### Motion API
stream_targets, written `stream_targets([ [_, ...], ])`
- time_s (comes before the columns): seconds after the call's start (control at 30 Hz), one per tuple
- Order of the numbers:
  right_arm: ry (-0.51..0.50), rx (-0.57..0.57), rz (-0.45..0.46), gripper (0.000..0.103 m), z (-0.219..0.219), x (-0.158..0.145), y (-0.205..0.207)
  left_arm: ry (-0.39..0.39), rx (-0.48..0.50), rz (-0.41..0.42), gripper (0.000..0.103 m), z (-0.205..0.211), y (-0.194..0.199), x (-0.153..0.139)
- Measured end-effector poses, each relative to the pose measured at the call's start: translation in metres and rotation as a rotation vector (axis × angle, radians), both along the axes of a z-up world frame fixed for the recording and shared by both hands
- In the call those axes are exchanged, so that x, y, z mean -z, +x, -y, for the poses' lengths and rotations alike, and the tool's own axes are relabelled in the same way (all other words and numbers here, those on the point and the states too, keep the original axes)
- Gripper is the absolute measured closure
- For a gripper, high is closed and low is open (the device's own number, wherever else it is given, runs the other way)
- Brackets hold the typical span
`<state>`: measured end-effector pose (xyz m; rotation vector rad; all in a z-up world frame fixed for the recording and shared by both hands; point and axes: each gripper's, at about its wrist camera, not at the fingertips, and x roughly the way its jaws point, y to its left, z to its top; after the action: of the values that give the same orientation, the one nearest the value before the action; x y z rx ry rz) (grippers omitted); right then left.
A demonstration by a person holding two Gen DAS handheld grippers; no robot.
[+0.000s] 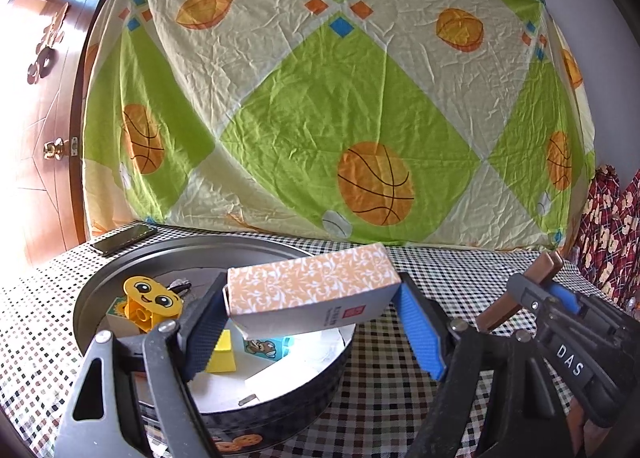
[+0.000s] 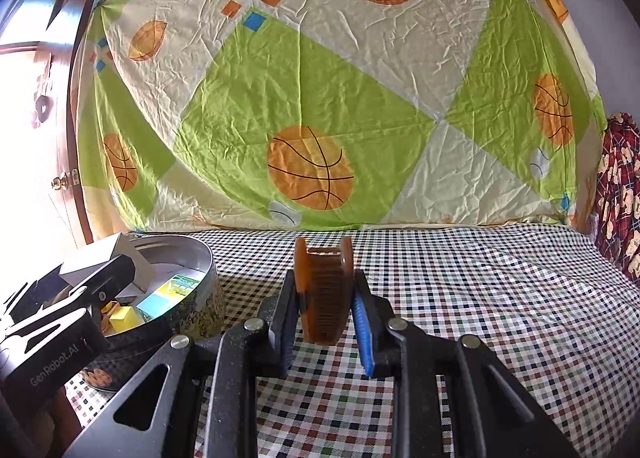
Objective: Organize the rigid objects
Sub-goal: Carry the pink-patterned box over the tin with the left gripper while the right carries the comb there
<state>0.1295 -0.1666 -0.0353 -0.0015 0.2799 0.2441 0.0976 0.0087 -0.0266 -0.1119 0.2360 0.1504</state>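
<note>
Orange-patterned box point(image 1: 314, 284) sat clamped in the left gripper point(image 1: 308, 322) above the round tin point(image 1: 280, 406), which already held toys; the right gripper point(image 2: 325, 318) was closed on a brown comb point(image 2: 324, 294), awaiting its turn.

Daylight blows out the doorway point(image 1: 24, 106) at left, frames stay sharp, and fisheye bending darkens the corners.

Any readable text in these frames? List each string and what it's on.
"DAS": white letters on the right tool's black body, left wrist view.
"GenRobot.AI": side of the left tool's black body, right wrist view.
Orange patterned box in the left tool: red logo and print, too small to read.
Green-blue packet in the round tin: print blurred.
</note>
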Motion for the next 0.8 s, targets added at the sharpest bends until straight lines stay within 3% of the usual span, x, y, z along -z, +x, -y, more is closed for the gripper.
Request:
stream_targets([
  [0.8, -0.031, -0.079, 0.029, 0.075, -0.038, 0.003, -0.010, -0.004, -0.044, 0.022, 0.023, -0.021, -0.008, -0.002],
])
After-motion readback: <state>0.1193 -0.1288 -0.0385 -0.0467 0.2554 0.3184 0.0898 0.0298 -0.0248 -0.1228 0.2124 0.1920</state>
